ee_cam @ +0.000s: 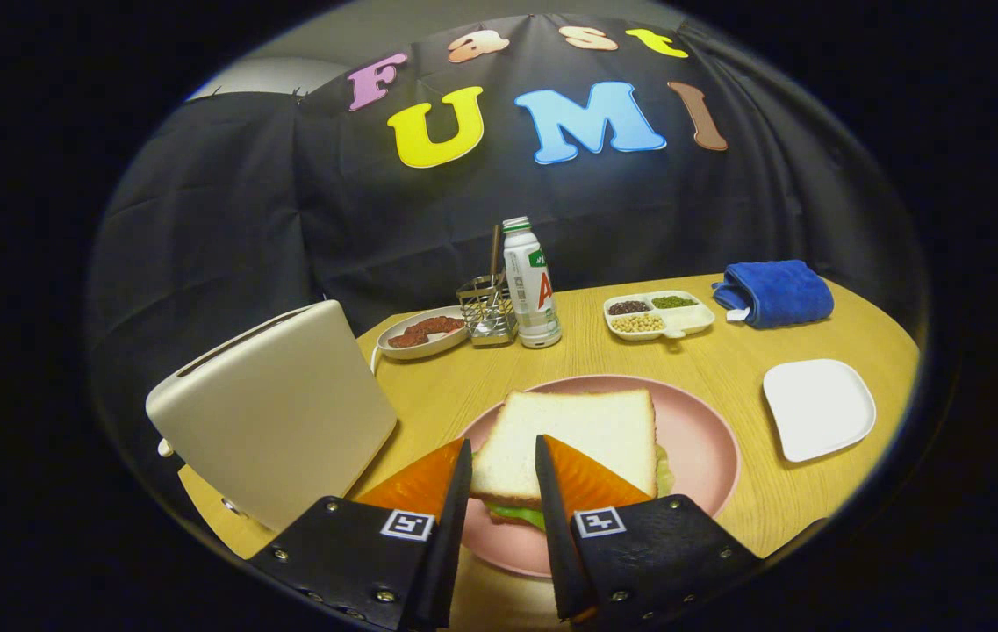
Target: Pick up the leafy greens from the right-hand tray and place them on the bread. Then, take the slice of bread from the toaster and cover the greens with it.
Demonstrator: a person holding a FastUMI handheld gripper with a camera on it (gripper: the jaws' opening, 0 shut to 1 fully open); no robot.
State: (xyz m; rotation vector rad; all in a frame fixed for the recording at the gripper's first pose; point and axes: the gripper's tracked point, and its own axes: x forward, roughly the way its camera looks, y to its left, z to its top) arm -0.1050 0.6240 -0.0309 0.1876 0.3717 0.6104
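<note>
Your gripper (503, 456) hangs low over the near rim of the pink plate (709, 448), its fingers (582, 478) parted by a narrow gap and holding nothing. Between the tips and just ahead of them you see the top bread (573, 434) lying flat on the stack; its near edge sits in the gap, and whether the right finger touches it you cannot tell. Under that slice the greens (520, 513) peek out at the near side, with a paler leaf edge (664, 470) showing past the right finger. Another layer lies beneath the greens, too hidden to name.

Left of your left finger stands the toaster (275, 408), close beside the plate, its slot up. To the right of your right finger, apart from the plate, lies a white tray (819, 408). Well beyond the fingers, along the far side of the table (727, 351), you have a dish (424, 333) of red-brown food, a wire holder (488, 312), a bottle (531, 285), a divided tray (658, 314) of beans, and a folded blue towel (775, 292)
</note>
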